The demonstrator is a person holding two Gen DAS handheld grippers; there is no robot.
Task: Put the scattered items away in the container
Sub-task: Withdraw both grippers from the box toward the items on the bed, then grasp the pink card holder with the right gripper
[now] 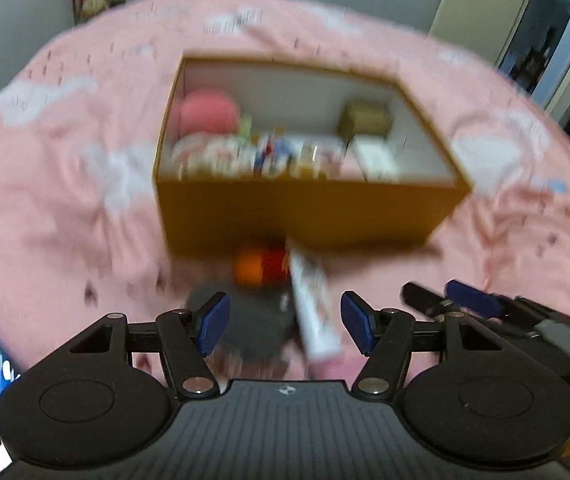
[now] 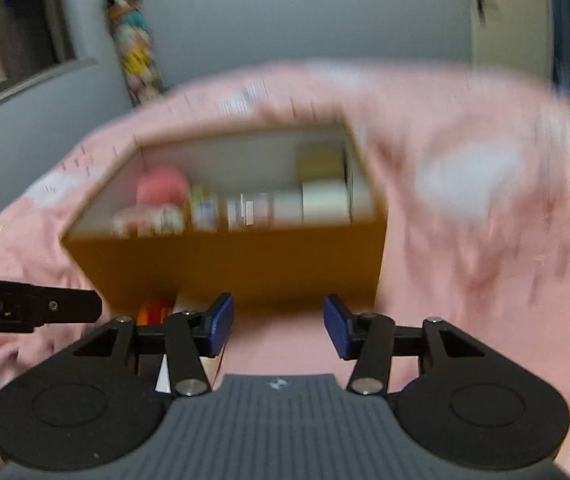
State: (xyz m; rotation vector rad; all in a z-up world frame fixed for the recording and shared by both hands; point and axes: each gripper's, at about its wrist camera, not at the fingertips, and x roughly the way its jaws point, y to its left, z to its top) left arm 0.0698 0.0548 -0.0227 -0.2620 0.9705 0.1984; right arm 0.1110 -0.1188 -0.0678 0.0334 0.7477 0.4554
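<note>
While most items already lie inside the cardboard box (image 1: 305,208) at the middle of the frame on the pink bed (image 1: 65,200), a pick-up step is judged to be in hand. The left hand-held gripper (image 1: 285,322) is held wide and empty over a dark item (image 1: 253,328), a long white packet (image 1: 313,308) and an orange item (image 1: 251,268) below the box. The right hand-held gripper (image 2: 277,324) is half open and empty. The packet is crossed over the dark item, so one must be singled out.

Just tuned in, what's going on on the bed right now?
A person is tidying items into the brown box on the pink bedspread. Several things already lie inside. Both tongs, left and right, are open and hold nothing. A long white packet and an orange-red item remain outside, below the box.
</note>
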